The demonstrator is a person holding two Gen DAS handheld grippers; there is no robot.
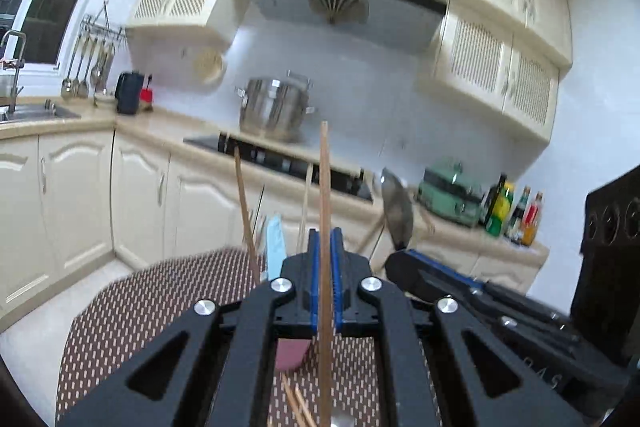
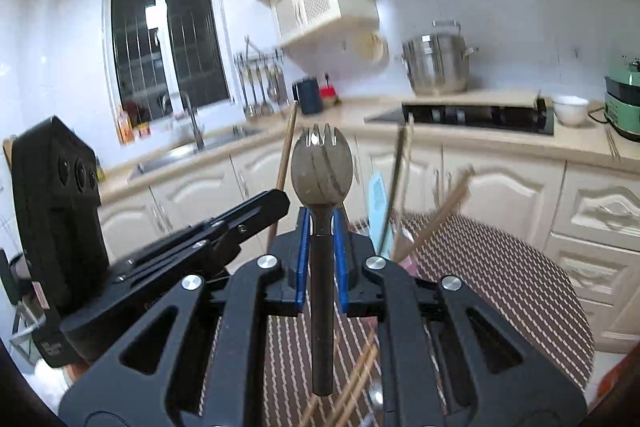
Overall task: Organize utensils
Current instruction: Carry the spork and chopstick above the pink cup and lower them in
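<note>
In the left wrist view, my left gripper [image 1: 325, 241] is shut on a long wooden chopstick [image 1: 325, 179] that stands upright between the blue pads. To its right, my right gripper [image 1: 402, 261] holds a metal spork [image 1: 397, 213]. The right wrist view shows my right gripper [image 2: 322, 221] shut on the spork [image 2: 320, 167] by its dark handle, tines up. The left gripper [image 2: 276, 199] is beside it on the left with the chopstick [image 2: 287, 155]. Both hang above a brown woven mat [image 2: 500, 275]. Loose chopsticks [image 2: 356, 383] lie on the mat below.
Beyond the grippers, more chopsticks [image 2: 438, 213] and a light blue utensil [image 2: 376, 203] stand upright together. A pink item [image 1: 291, 353] lies on the mat. Behind are cream cabinets, a black hob [image 1: 280, 155], a steel pot [image 1: 276, 109], a green appliance [image 1: 452, 195], bottles [image 1: 516, 215] and a sink [image 2: 188, 151].
</note>
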